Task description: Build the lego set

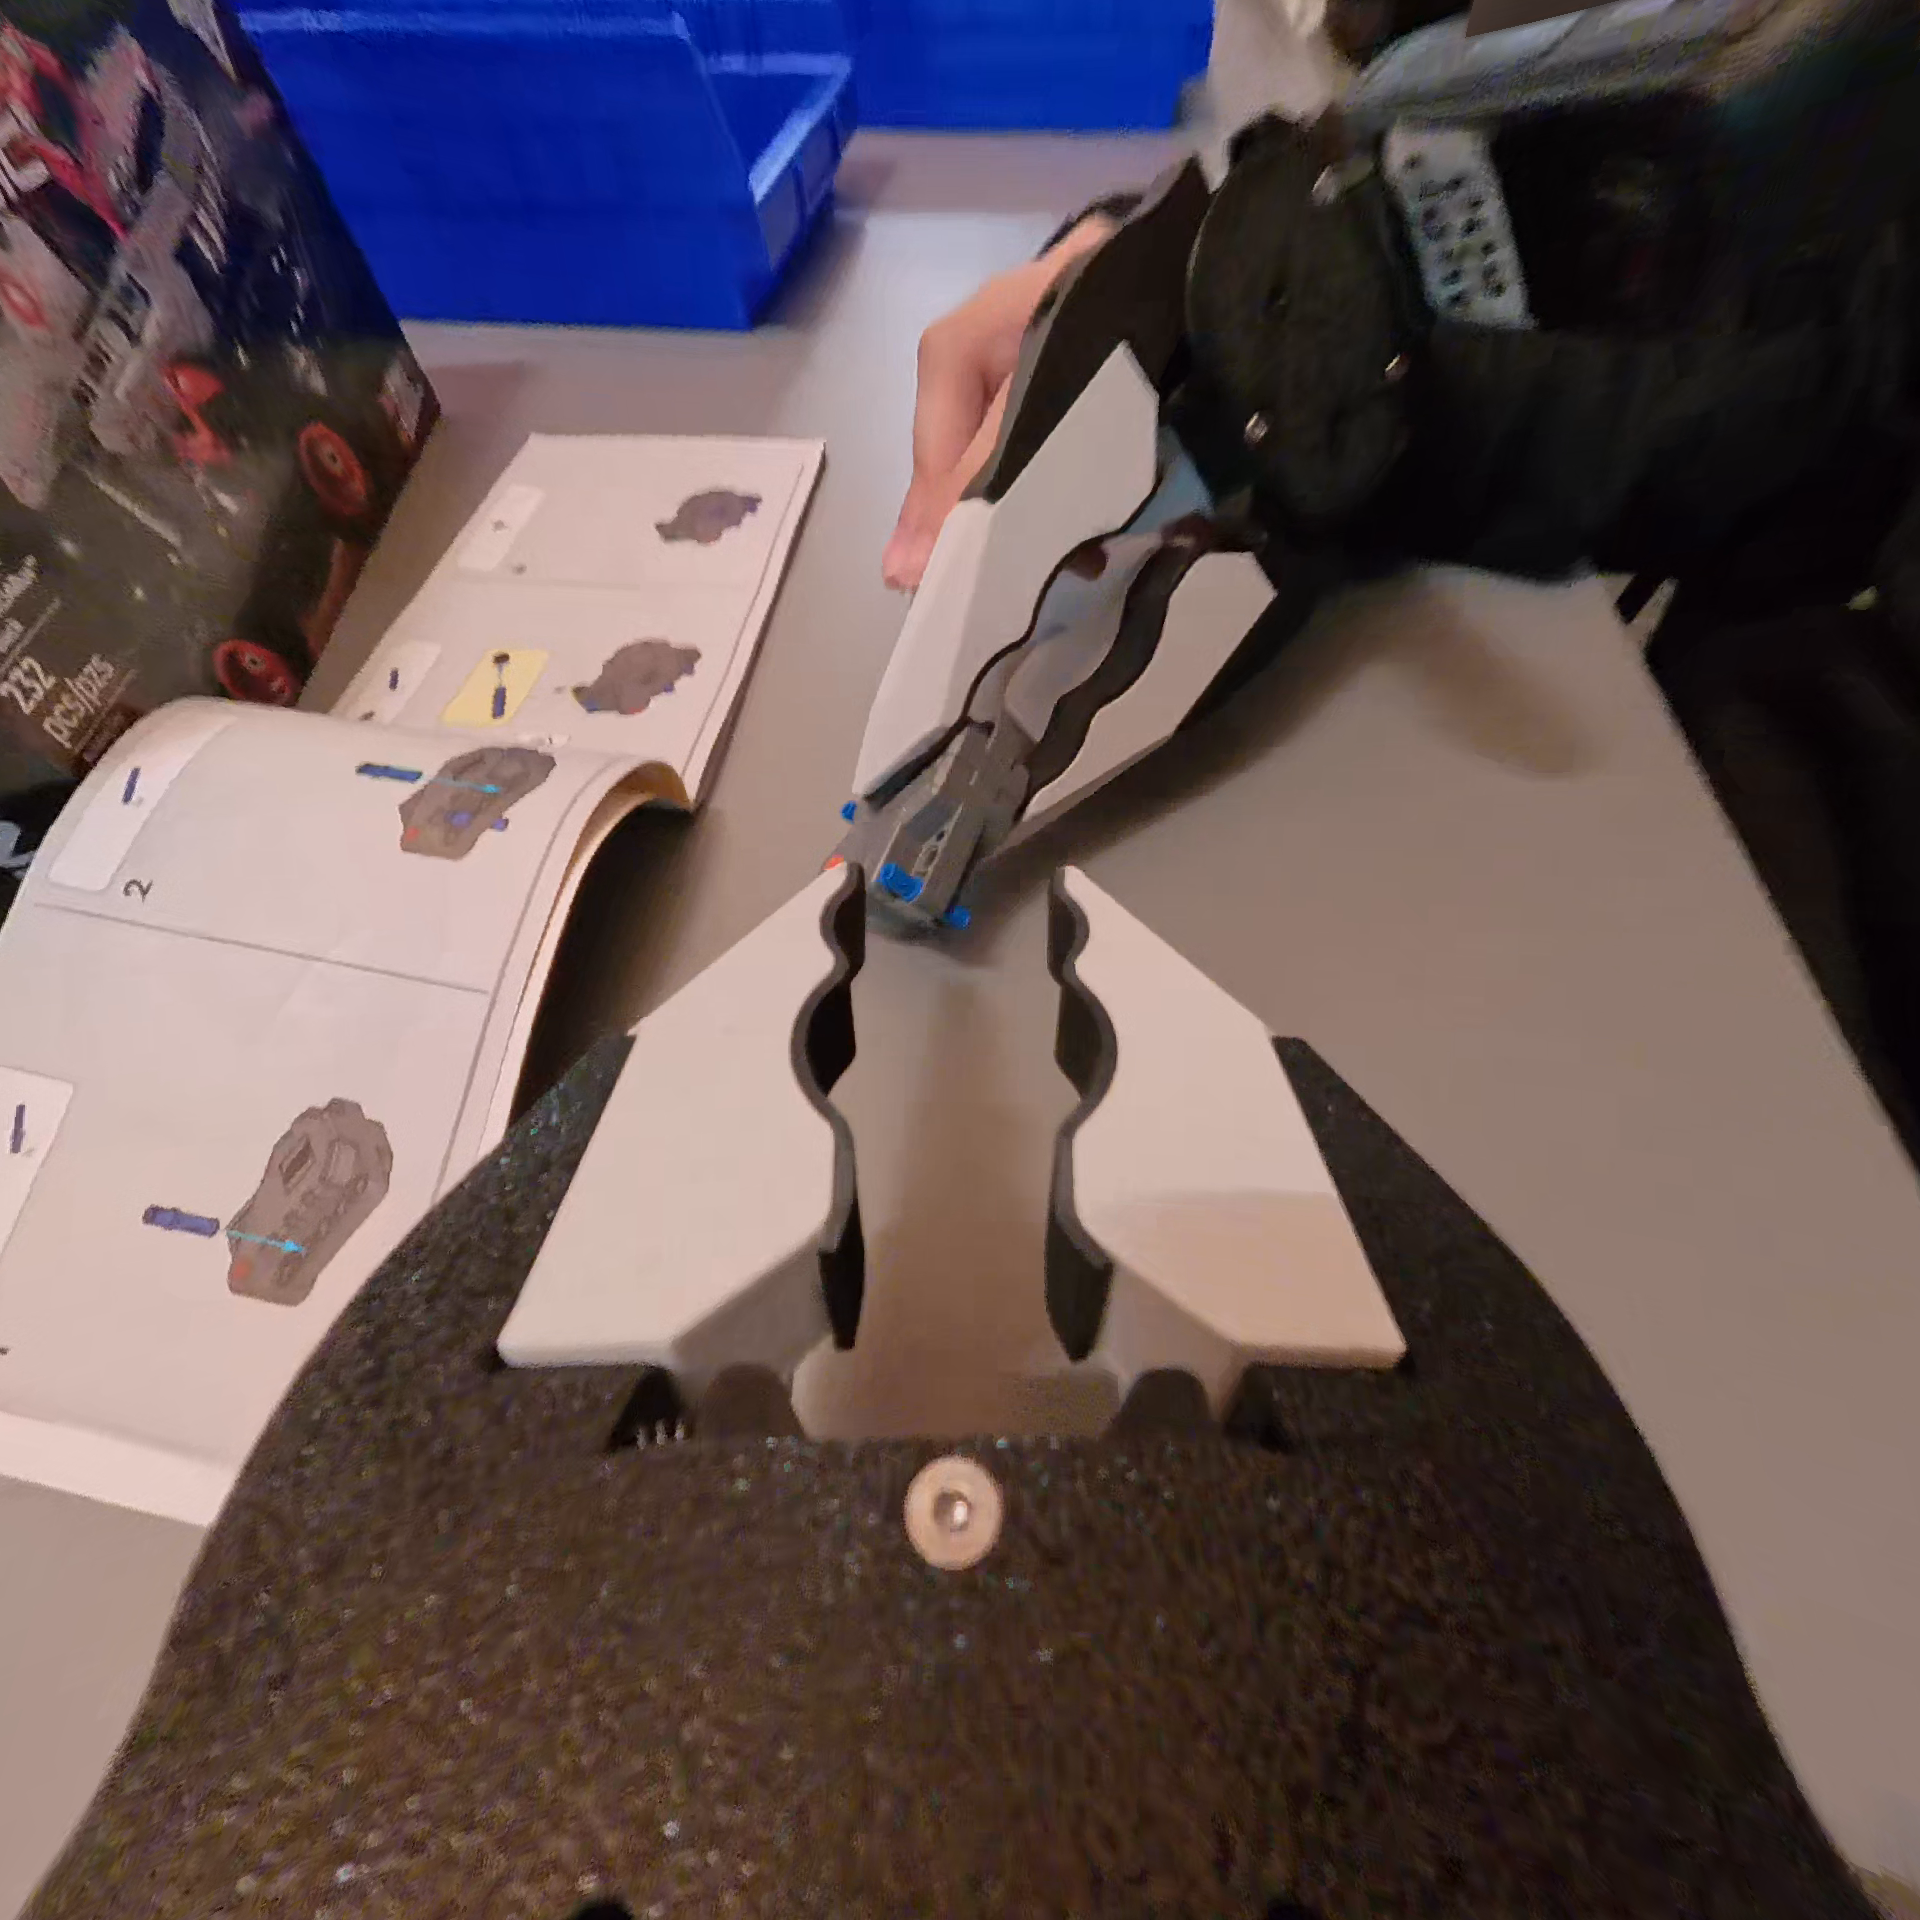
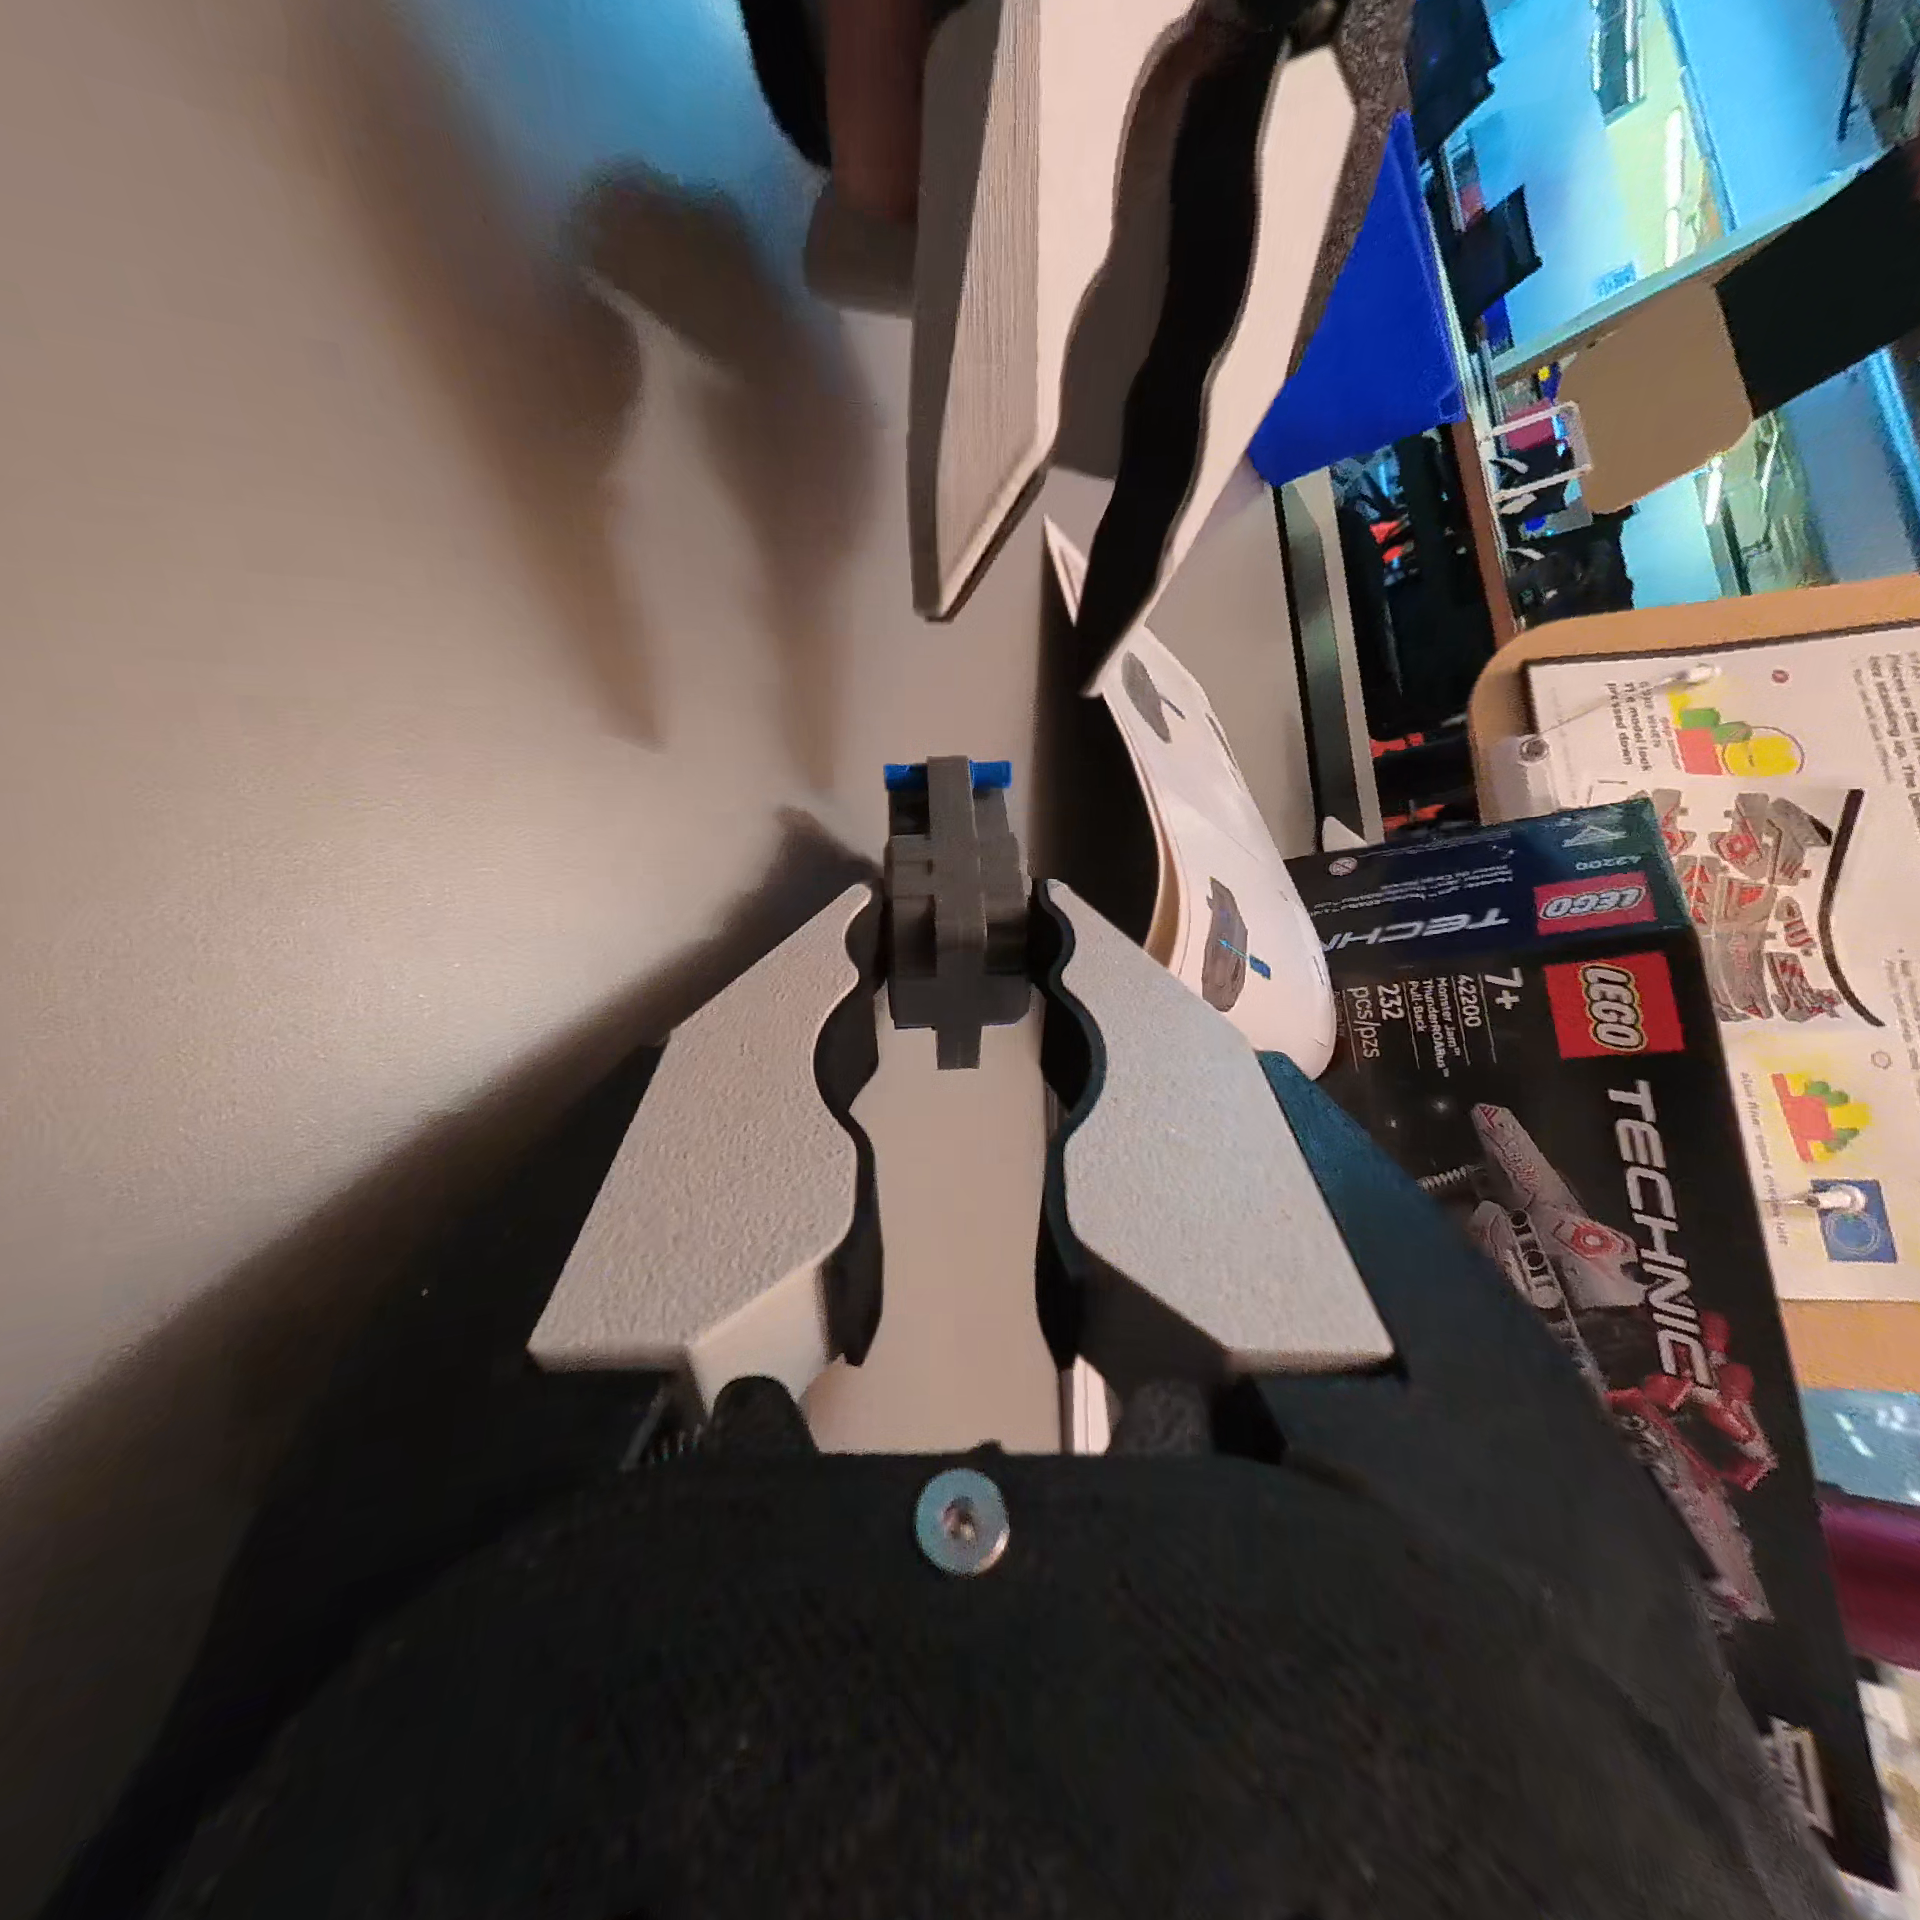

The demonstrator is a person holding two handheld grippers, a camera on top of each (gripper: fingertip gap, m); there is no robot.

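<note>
A dark grey lego assembly with blue pins sticking out of it is clamped in my right gripper, which reaches in from the upper right of the left wrist view, low over the grey table. In the right wrist view the assembly sits between the right gripper's fingertips, with blue pins at its far end. My left gripper is open and empty, its tips right in front of the assembly. It also shows in the right wrist view, facing the piece.
An open instruction booklet lies left of the grippers, with the lego box behind it. Blue bins stand at the back. A person's hand holds the right gripper. A printed board shows past the box. There is about 4 cm between the tips of the two grippers.
</note>
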